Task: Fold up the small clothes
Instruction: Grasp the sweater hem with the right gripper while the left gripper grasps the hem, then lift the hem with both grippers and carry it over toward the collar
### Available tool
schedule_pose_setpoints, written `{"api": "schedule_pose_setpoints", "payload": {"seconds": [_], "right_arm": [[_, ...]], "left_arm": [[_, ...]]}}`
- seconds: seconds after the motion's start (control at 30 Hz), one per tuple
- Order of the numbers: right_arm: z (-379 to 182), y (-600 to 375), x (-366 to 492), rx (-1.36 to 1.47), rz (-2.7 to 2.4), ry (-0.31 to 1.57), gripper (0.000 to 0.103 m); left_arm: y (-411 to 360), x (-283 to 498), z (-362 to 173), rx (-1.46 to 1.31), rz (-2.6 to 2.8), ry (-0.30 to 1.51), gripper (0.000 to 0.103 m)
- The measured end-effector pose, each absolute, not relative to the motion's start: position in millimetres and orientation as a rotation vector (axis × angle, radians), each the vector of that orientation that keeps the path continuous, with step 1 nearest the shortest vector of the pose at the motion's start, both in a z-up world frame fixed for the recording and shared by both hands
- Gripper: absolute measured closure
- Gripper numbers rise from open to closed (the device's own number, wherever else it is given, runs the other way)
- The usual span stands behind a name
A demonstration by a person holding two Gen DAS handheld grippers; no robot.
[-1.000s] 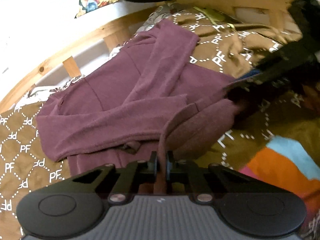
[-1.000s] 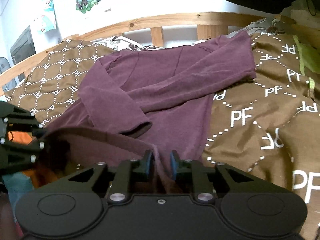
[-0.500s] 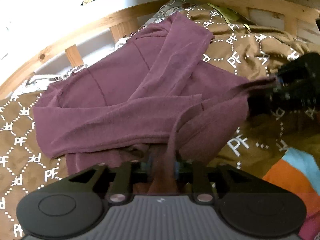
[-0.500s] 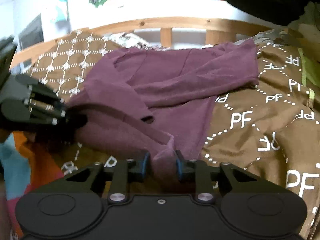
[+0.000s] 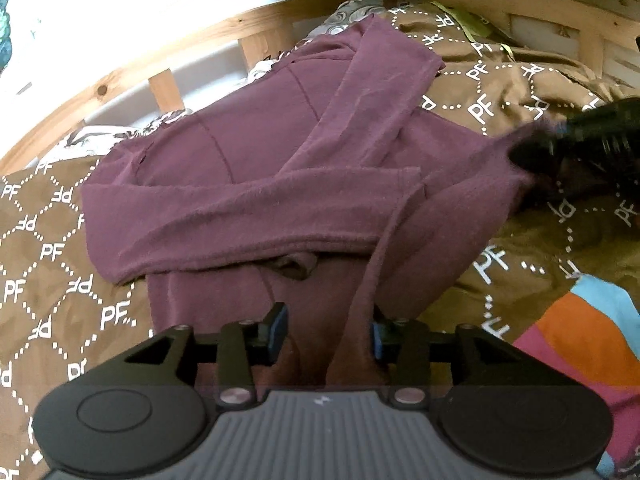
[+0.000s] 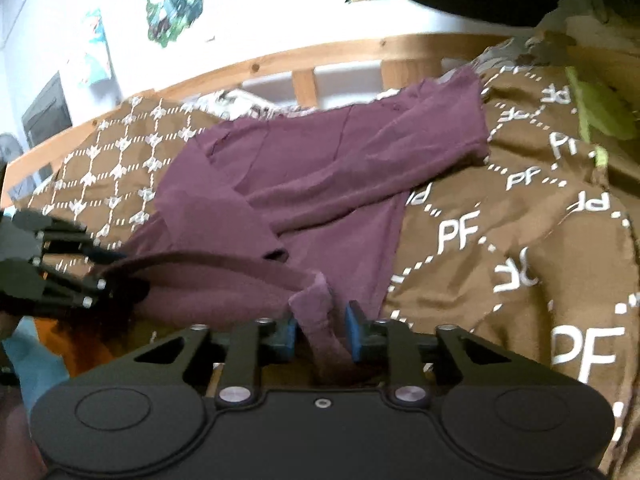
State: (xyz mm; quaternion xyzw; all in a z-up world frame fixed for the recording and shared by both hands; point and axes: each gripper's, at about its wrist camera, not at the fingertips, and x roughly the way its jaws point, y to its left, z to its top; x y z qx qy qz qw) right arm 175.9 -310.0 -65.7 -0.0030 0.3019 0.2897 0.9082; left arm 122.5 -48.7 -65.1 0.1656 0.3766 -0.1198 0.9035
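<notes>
Left wrist view: a purple top (image 5: 256, 184) lies sleeves-crossed on a brown PF-patterned bedspread (image 5: 52, 256), its hem rising between the left gripper (image 5: 326, 330)'s parted jaws.

Right wrist view: the right gripper (image 6: 320, 330), fingers apart, straddles the loose hem.

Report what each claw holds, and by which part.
Neither visibly clamps: left claw and right claw stand open, the bottom hem of the purple long-sleeved shirt lying between their jaws.
</notes>
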Motion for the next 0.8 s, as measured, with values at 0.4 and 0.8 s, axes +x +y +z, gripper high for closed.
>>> {"api": "schedule_pose_setpoints", "payload": {"seconds": [0.4,0.8], "right_arm": [[-40,-327,188,0.197,0.542,0.497,0.096],[-42,-352,193,0.242,0.470,0.498,0.096]], "left_arm": [[-56,96,-77,0.424,-0.267,0.799,0.044],[-29,88,-79,0.491,-0.069,0.798,0.068]]}}
